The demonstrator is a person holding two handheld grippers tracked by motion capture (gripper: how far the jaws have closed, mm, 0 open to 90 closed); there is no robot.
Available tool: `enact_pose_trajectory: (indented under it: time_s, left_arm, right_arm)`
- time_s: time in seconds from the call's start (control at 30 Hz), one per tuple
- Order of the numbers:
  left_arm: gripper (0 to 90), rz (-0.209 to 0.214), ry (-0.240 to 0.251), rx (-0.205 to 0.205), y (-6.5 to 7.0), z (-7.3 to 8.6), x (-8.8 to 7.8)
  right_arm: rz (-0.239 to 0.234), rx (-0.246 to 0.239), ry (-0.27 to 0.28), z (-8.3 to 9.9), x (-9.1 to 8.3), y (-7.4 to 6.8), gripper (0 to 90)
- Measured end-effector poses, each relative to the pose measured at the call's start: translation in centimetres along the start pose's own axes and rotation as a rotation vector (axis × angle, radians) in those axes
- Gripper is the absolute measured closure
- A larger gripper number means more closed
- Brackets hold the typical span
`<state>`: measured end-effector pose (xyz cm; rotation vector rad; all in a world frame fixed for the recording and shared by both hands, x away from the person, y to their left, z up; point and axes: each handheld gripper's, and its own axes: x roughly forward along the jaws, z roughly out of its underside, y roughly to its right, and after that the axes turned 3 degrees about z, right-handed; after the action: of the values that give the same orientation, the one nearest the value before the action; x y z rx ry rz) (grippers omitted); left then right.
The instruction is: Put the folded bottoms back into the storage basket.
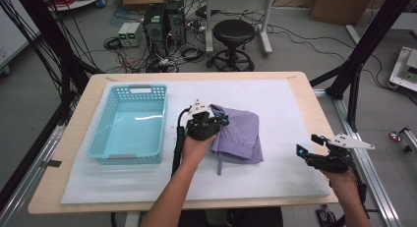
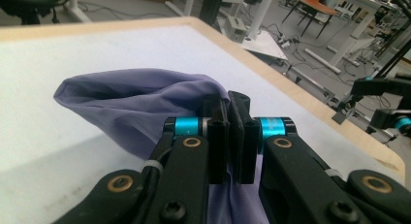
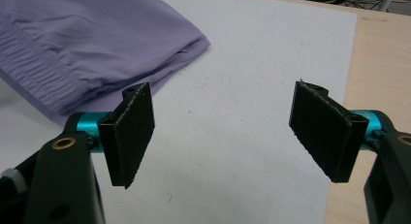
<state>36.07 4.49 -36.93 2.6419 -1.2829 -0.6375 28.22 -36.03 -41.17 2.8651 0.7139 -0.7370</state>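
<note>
Left gripper (image 1: 212, 120) pinched tight on a fold of the purple garment (image 1: 239, 138), which sits mid-mat just right of the blue basket (image 1: 129, 124); its edge looks lifted, though that's hard to judge. Right gripper (image 3: 223, 132) gapes wide over bare white mat (image 3: 252, 64).

**Illumination and Picture Quality**

Lighting is bright, even and overhead. Glare falls on the floor of the basket (image 1: 133, 120), well left of the left gripper (image 2: 228, 136). A soft shadow lies under the cloth (image 2: 140, 107) just beyond its fingers. The right gripper (image 3: 225, 136) casts faint shadow between its fingers. Close jaw bodies are slightly soft. The high view is coarse, with mild edge distortion.
</note>
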Motion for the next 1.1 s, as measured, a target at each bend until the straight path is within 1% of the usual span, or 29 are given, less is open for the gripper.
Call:
enact_pose_trajectory:
  time_s: [0.03, 0.23, 0.43, 0.53, 0.57, 0.6, 0.63, 0.67, 0.73, 0.8, 0.87, 0.9, 0.93, 1.03, 1.1]
  left_arm:
    - [86.4, 0.004, -0.004, 0.02, 0.3, -0.8, -0.4]
    - [86.3, 0.014, 0.004, 0.063, 0.9, -3.0, -1.7]
    - [86.3, 0.004, 0.015, 0.108, 0.8, -4.7, -3.2]
    - [86.3, 0.006, 0.032, 0.117, 0.6, -5.3, -4.1]
    - [86.3, 0.006, 0.032, 0.117, 0.6, -5.3, -4.1]
    - [86.3, 0.007, 0.042, 0.128, 0.3, -5.6, -4.7]
    - [86.3, 0.007, 0.042, 0.128, 0.3, -5.6, -4.7]
    - [86.3, 0.007, 0.052, 0.132, 0.1, -5.9, -5.3]
    - [86.2, 0.008, 0.058, 0.134, -0.2, -6.3, -6.0]
    - [86.3, -0.002, 0.066, 0.136, -0.5, -6.7, -6.7]
    - [86.2, -0.01, 0.08, 0.129, -0.9, -7.1, -7.5]
    - [86.3, -0.01, 0.08, 0.129, -0.9, -7.1, -7.5]
    - [86.3, -0.012, 0.097, 0.119, -1.4, -7.4, -8.3]
    - [86.3, -0.028, 0.095, 0.133, -1.8, -8.1, -9.3]
    - [86.3, -0.035, 0.098, 0.139, -1.8, -8.3, -9.7]
  right_arm:
    - [0.0, 0.003, 0.001, 0.0, 0.0, 0.0, 24.6]
    - [-0.004, 0.003, 0.006, -0.1, -0.1, 0.0, 24.5]
    - [-0.004, -0.006, 0.012, -0.3, -0.1, -0.1, 24.6]
    - [-0.005, -0.009, 0.013, -0.3, -0.2, -0.1, 24.5]
    - [-0.005, -0.009, 0.013, -0.3, -0.2, -0.1, 24.5]
    - [-0.004, -0.007, 0.015, -0.3, -0.2, -0.1, 24.6]
    - [-0.004, -0.007, 0.015, -0.3, -0.2, -0.1, 24.6]
    - [-0.004, -0.007, 0.015, -0.3, -0.2, -0.2, 24.6]
    - [-0.004, -0.007, 0.015, -0.4, -0.1, -0.2, 24.6]
    - [-0.006, -0.009, 0.014, -0.4, -0.1, -0.3, 24.5]
    - [-0.007, -0.013, 0.015, -0.5, -0.1, -0.4, 24.5]
    - [-0.008, -0.014, 0.015, -0.5, -0.1, -0.5, 24.5]
    - [-0.007, -0.014, 0.014, -0.5, -0.1, -0.5, 24.5]
    - [-0.008, -0.017, 0.014, -0.6, -0.1, -0.5, 24.5]
    - [-0.008, -0.015, 0.014, -0.6, -0.1, -0.5, 24.5]
